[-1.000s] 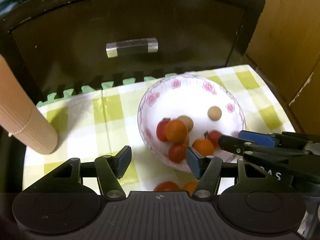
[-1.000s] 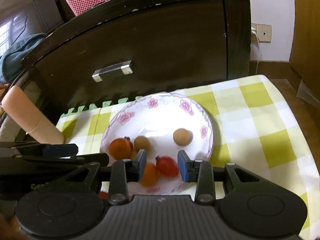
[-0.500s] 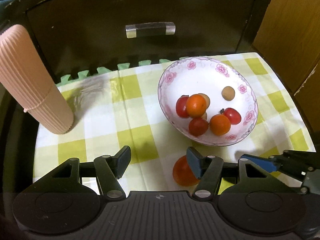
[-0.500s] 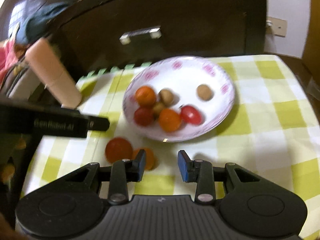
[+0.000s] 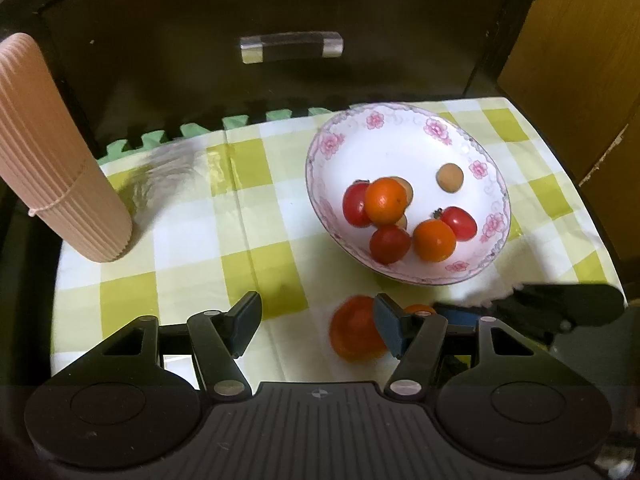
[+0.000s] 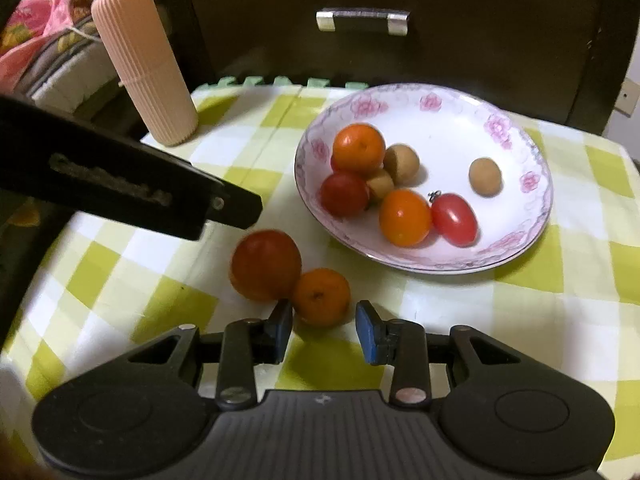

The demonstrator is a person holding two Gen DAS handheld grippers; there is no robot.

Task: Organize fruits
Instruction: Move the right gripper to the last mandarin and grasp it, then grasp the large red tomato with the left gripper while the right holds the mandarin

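Left wrist view: the left gripper hangs over the near part of the checked cloth that covers the counter. Its jaws stand wide apart and grip nothing. A red tomato lies on the cloth just inside the right-hand finger, partly hidden by it; it is blurred. A small orange fruit shows only as a sliver beyond that finger. The floral bowl sits to the far right of the jaws. It holds two orange fruits, three red tomatoes and several small brown fruits. A ribbed pink cylinder stands at the far left of the cloth, leaning in this view. The right gripper enters from the right, near the bowl's near rim. A dark cabinet with a clear handle stands beyond the counter.

Right wrist view: the right gripper points down at the cloth. Its jaws are set narrow, with a gap between the blue pads. The small orange fruit lies on the cloth just beyond the pads, mostly ahead of the gap; the pads do not press on it. The red tomato touches it on the far left side. The bowl sits farther off to the right, apart from both loose fruits. The ribbed pink cylinder stands upright at the far left. One finger of the left gripper crosses from the left, above the tomato.
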